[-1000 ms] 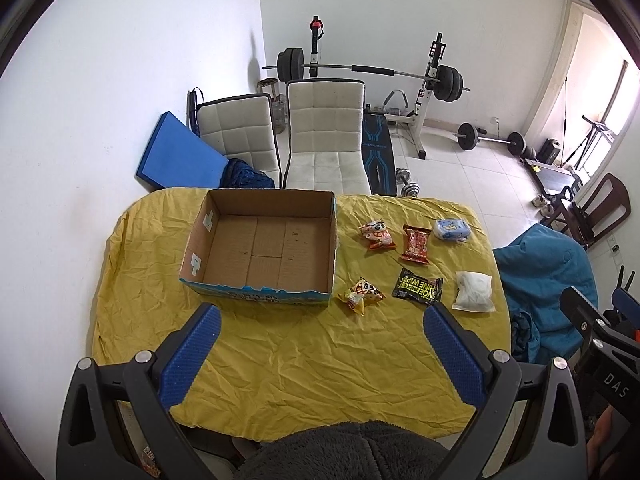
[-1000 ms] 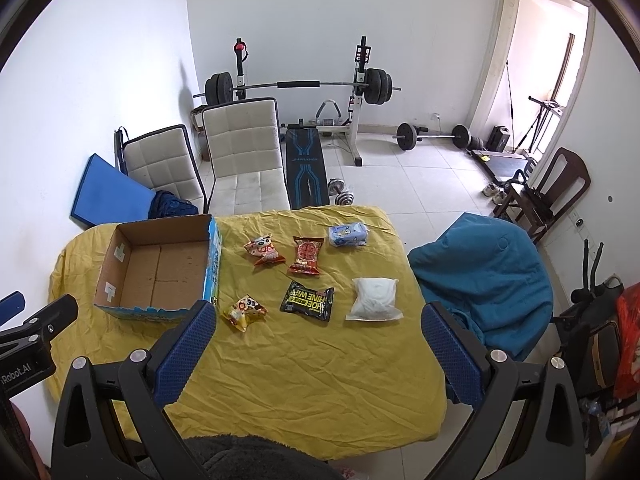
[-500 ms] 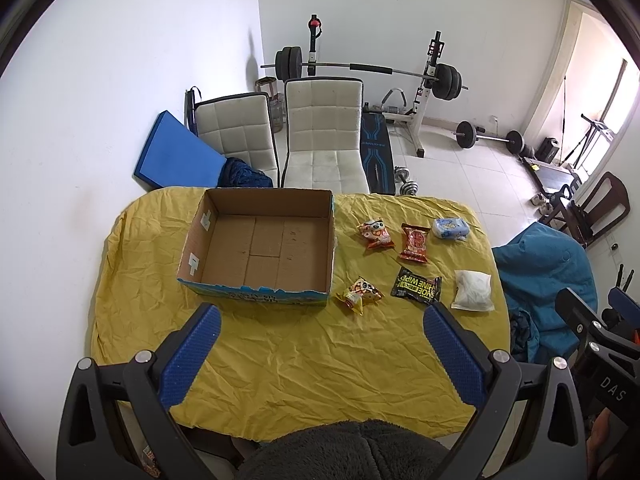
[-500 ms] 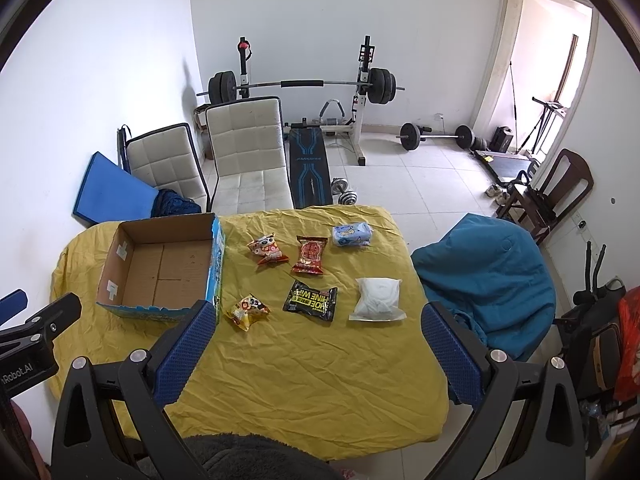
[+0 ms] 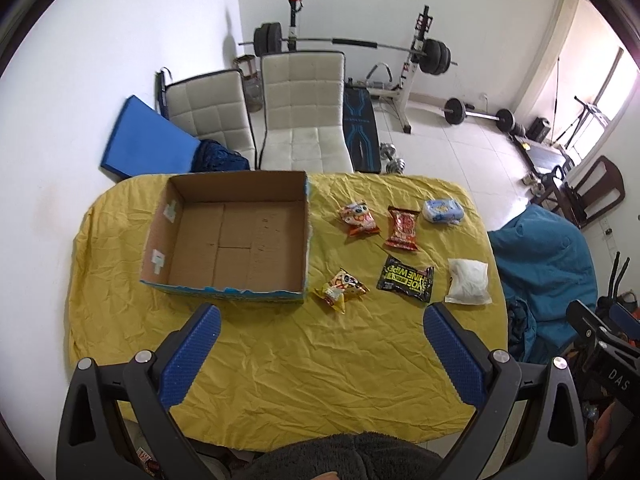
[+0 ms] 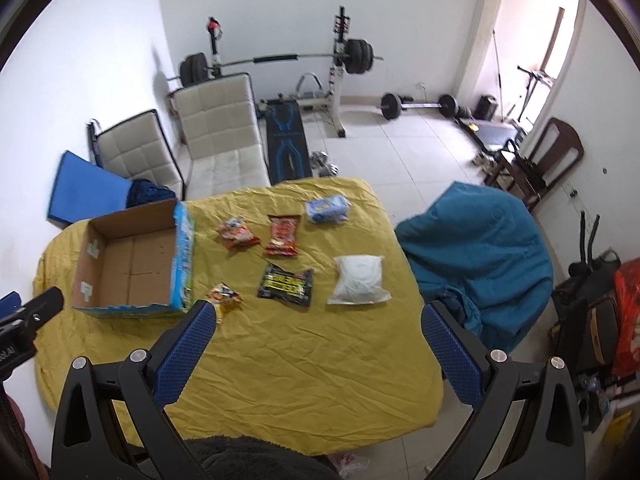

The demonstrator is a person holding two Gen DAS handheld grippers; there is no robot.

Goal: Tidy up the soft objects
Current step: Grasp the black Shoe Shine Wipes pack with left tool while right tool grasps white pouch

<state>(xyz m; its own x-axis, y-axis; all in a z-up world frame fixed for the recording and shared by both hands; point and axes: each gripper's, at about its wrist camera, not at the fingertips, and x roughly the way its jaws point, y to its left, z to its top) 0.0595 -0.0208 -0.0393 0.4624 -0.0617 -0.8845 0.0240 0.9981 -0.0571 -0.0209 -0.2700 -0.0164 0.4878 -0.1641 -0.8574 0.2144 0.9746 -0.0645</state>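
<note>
An empty cardboard box (image 5: 236,236) (image 6: 132,264) sits on the left of the yellow-covered table (image 5: 280,360) (image 6: 312,360). To its right lie several soft packets: a yellow snack bag (image 5: 341,289) (image 6: 226,297), a black packet (image 5: 406,278) (image 6: 285,285), a white pouch (image 5: 468,282) (image 6: 359,280), an orange bag (image 5: 358,219) (image 6: 237,233), a red bag (image 5: 403,229) (image 6: 282,236) and a blue tissue pack (image 5: 443,210) (image 6: 326,209). My left gripper (image 5: 322,360) hovers open, high above the table's near side. My right gripper (image 6: 316,356) is also open and empty.
Two white chairs (image 5: 304,120) stand behind the table, with a blue mat (image 5: 148,140) against the wall and a barbell rack (image 5: 416,56) beyond. A teal beanbag (image 6: 476,248) sits to the table's right. A dark wooden chair (image 6: 536,160) stands near the doorway.
Both grippers have shifted slightly, the right one swinging so the table sits more to the left in its view. Nothing on the table has moved and both stay open.
</note>
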